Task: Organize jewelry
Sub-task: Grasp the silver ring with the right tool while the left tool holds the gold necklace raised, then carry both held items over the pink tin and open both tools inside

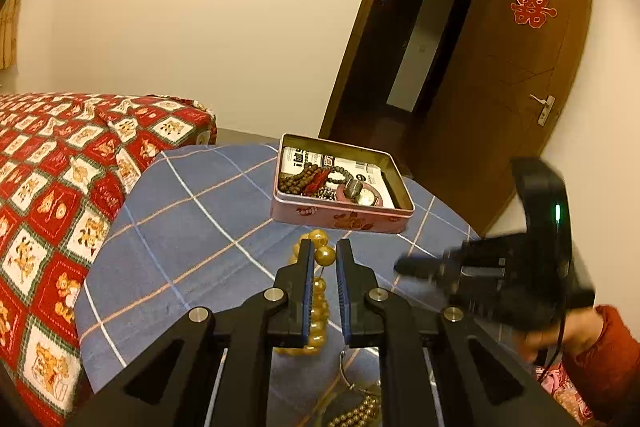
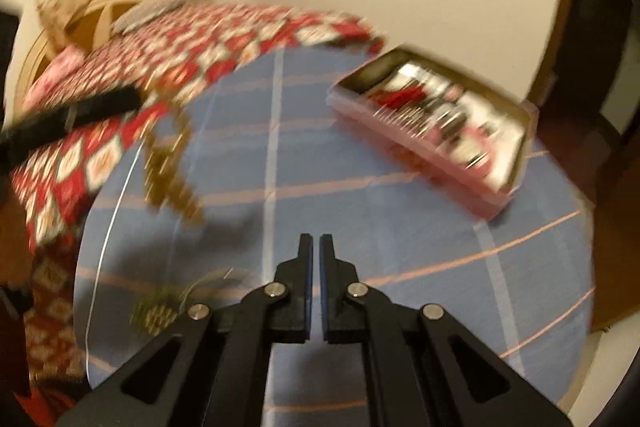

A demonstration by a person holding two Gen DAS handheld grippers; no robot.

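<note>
My left gripper (image 1: pixel 325 253) is shut on a gold bead necklace (image 1: pixel 320 311), which hangs from the jaws over the blue checked tablecloth (image 1: pixel 192 227). In the right wrist view the same necklace (image 2: pixel 168 167) dangles, blurred, below the left gripper's black fingers (image 2: pixel 80 117). An open pink tin (image 1: pixel 340 219) stands behind it and holds brown bead strings, a red tassel and a watch. My right gripper (image 2: pixel 316 241) is shut with nothing between its pads, above bare cloth in front of the tin (image 2: pixel 420 143). It shows blurred in the left wrist view (image 1: pixel 404 265).
More jewelry lies near the table's front: a silver ring (image 1: pixel 346 367) and a strand of small beads (image 1: pixel 356 415). A bed with a red patterned quilt (image 1: pixel 48 187) borders the table on the left. A hand in a red sleeve (image 1: pixel 600 351) holds the right gripper. An open brown door (image 1: pixel 500 87) stands behind.
</note>
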